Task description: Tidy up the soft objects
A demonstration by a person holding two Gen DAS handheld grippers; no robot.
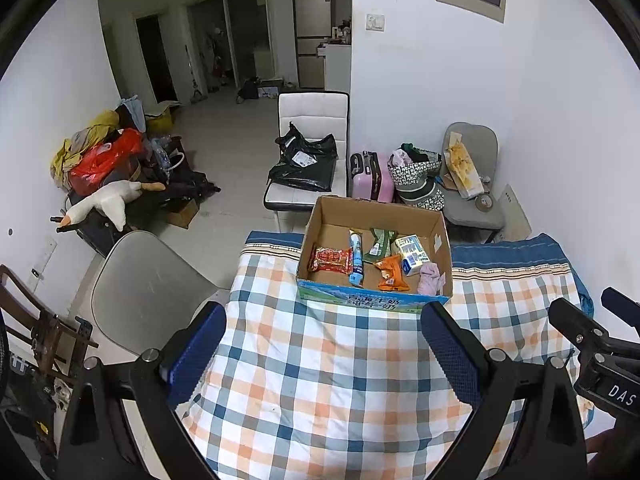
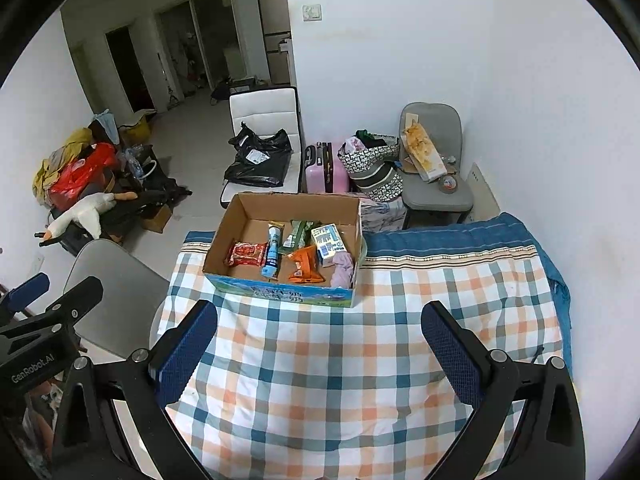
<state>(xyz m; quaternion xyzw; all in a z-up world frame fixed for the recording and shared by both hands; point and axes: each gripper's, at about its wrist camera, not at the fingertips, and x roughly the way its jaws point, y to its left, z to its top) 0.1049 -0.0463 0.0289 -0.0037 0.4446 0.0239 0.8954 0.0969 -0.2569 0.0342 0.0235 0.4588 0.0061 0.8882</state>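
- Left gripper (image 1: 322, 354): jaws spread wide, empty, poised over the checked cloth (image 1: 320, 380).
- Cardboard box (image 2: 224, 240) at the table's far edge collects soft packets and a pink cloth (image 2: 343, 267).
- Right gripper (image 2: 320, 350): likewise released, holding nothing.

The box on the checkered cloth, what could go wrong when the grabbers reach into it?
The cardboard box sits near the table's far edge, so a push might slide it off. The pink cloth lies against the milk carton and orange packet, so the open right gripper might catch those too. The checkered cloth could bunch.
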